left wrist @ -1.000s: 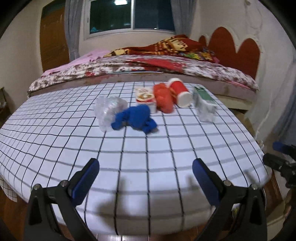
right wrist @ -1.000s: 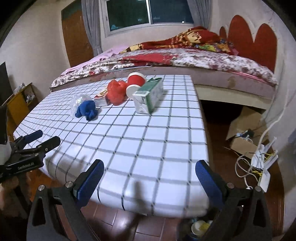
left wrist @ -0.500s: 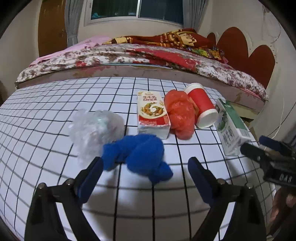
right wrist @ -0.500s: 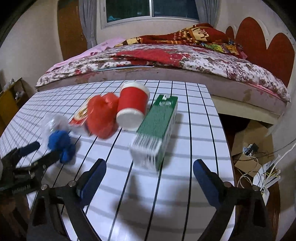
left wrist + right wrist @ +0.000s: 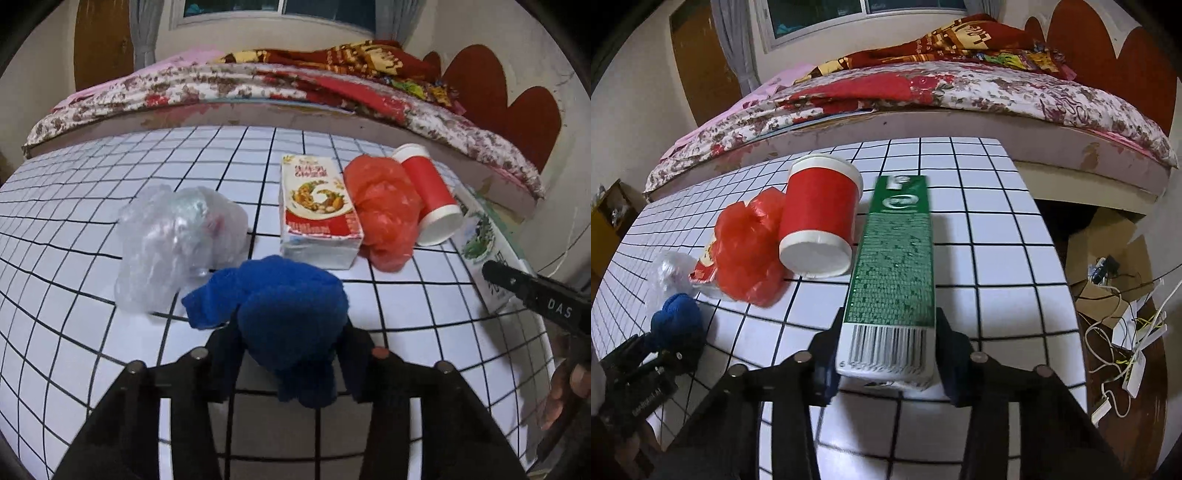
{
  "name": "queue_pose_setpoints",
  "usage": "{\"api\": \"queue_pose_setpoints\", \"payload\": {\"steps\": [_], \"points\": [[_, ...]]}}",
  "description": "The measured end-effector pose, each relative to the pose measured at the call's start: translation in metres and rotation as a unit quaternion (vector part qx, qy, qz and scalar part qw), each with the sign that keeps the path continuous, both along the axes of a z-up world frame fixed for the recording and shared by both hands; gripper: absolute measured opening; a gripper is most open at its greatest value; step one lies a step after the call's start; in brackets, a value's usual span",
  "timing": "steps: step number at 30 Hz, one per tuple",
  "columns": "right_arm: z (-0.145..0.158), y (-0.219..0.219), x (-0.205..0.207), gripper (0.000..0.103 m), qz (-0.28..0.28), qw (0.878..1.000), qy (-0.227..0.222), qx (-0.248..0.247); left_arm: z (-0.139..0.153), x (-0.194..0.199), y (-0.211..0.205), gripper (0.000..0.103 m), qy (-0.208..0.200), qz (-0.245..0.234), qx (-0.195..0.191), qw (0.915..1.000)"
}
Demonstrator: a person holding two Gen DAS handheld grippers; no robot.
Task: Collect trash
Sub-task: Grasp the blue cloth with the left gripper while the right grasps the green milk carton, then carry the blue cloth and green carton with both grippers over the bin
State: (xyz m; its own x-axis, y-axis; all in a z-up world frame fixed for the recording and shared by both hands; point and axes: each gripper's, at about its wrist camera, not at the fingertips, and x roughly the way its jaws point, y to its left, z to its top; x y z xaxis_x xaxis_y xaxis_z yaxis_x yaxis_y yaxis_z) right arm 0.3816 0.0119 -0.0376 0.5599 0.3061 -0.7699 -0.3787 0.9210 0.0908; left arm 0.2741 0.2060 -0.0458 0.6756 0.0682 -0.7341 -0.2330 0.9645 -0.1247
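On the grid-patterned white tablecloth [image 5: 92, 332], the left gripper [image 5: 291, 354] has just closed its jaws onto a crumpled blue cloth wad [image 5: 288, 310], while the right gripper [image 5: 886, 362] has just closed around a green-and-white drink carton [image 5: 894, 273]. Beside the carton lie a red paper cup [image 5: 820, 218], a red plastic bag [image 5: 750, 247] and a clear plastic bag [image 5: 177, 240].

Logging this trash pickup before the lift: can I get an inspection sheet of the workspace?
Surface: grid-patterned table.
Job's things: blue cloth wad, green carton, red cup on its side, red bag, clear bag, snack box.
Clutter: nothing seen.
Grippers: left gripper closed onto the wad; right gripper closed onto the carton.
Cables: white cords on floor.
Surroundings: bed, cardboard box.
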Motion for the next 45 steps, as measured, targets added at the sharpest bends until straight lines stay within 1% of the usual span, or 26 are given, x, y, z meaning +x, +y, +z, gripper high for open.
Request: {"api": "queue_pose_setpoints", "payload": {"steps": [3,8,16,23,28,33,41,45], "points": [[0.003,-0.008,-0.011,0.041,0.006,1.000,-0.010,-0.002,0.006,-0.013,-0.004,0.045,-0.018,-0.010,0.007,0.9998],[0.013,-0.021,-0.036,0.041,0.014,0.999,-0.034,-0.003,0.010,-0.032,-0.010,0.045,-0.030,-0.017,0.005,0.9994],[0.032,-0.051,-0.089,0.041,0.020,0.997,-0.069,0.000,0.020,-0.060,-0.033,0.045,-0.048,-0.041,0.005,0.9980],[0.047,-0.078,-0.133,0.041,0.021,0.996,-0.092,0.002,0.034,-0.086,-0.064,0.045,-0.070,-0.066,0.011,0.9953],[0.056,-0.098,-0.159,0.041,0.014,0.995,-0.100,0.012,0.038,-0.100,-0.086,0.045,-0.077,-0.088,0.009,0.9932],[0.063,-0.118,-0.183,0.041,0.013,0.994,-0.113,0.010,0.044,-0.112,-0.108,0.045,-0.083,-0.110,0.011,0.9904],[0.070,-0.162,-0.212,0.041,-0.003,0.991,-0.134,0.006,0.051,-0.124,-0.148,0.045,-0.093,-0.149,0.021,0.9843],[0.068,-0.188,-0.222,0.041,-0.023,0.990,-0.137,0.022,0.052,-0.129,-0.173,0.045,-0.094,-0.171,0.027,0.9805]]}}
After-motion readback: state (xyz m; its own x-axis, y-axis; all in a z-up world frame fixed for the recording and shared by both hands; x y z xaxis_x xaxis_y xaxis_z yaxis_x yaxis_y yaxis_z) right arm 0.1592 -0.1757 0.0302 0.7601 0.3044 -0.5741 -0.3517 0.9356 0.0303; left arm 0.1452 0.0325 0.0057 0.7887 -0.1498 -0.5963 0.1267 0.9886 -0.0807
